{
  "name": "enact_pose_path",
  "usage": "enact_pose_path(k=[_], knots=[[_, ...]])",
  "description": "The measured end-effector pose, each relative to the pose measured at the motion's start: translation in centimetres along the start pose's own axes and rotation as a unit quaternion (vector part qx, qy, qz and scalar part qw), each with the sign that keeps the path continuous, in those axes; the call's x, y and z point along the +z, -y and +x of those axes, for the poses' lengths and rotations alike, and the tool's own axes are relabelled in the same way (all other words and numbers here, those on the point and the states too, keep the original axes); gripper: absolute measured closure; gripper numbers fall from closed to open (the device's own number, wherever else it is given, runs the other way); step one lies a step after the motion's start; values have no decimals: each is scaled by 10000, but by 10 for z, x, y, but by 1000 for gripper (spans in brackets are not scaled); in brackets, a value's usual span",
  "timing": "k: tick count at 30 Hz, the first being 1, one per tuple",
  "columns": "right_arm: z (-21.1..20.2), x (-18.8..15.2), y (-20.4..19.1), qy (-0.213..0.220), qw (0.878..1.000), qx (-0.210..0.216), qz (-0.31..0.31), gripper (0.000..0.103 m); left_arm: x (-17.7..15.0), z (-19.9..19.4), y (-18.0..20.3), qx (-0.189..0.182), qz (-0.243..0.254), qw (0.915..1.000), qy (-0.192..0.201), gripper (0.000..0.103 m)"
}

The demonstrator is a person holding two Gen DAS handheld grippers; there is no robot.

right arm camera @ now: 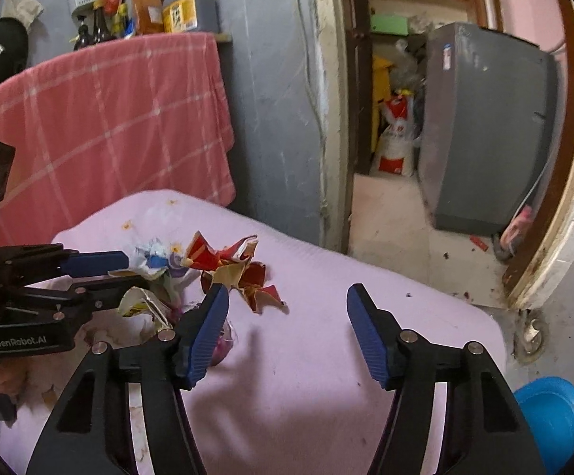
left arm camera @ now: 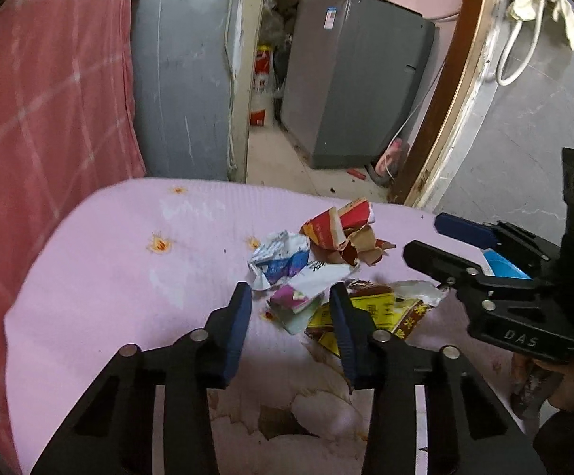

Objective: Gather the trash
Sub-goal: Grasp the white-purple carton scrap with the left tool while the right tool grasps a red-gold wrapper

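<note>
Down in the lower middle of the left wrist view, the left gripper points at a heap of trash on a pink cloth. Its blue pads stand apart on either side of a white and purple wrapper, not pressing it, so the jaws are released. A yellow packet lies just right of the right-hand pad, a blue and white wrapper above centre, and torn red card beyond that. At the right edge the right gripper reaches in, its jaws apart with nothing between them. A grey fridge stands in the doorway at the top.

Over in the right wrist view, the right gripper sits low and centre, jaws wide and free over bare pink cloth. The torn red card lies just above its left-hand pad. From the left edge the left gripper pokes into the crumpled wrappers. A blue tub shows at lower right, a red checked cloth at upper left.
</note>
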State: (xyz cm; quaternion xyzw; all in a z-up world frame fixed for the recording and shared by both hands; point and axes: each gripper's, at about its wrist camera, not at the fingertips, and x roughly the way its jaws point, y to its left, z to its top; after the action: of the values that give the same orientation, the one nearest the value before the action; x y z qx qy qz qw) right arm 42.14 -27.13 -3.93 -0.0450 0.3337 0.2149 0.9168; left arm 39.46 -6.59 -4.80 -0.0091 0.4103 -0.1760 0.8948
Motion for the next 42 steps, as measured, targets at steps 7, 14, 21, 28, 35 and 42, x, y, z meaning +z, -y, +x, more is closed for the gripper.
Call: enact_pose_path(k=[7, 14, 21, 28, 35, 42], knots=[[18, 6, 6, -267, 9994, 235, -29, 47, 3, 4, -4, -116, -113, 9998, -141, 88], [36, 9, 14, -616, 9959, 658, 18, 54, 3, 3, 1, -144, -31, 9998, -140, 99], [41, 8, 15, -768, 9935, 845, -8, 55, 1, 1, 3, -112, 6, 9999, -56, 102], [56, 5, 8, -1063, 9885, 1066, -152, 76, 2, -1, 2, -103, -74, 9999, -14, 102], [45, -2, 1, -991, 9891, 1024, -367, 89, -3, -14, -4, -33, -332, 9993, 163, 102], [22, -12, -1, -707, 9945, 727, -246, 90, -10, -31, -3, -103, -539, 9978, 377, 102]])
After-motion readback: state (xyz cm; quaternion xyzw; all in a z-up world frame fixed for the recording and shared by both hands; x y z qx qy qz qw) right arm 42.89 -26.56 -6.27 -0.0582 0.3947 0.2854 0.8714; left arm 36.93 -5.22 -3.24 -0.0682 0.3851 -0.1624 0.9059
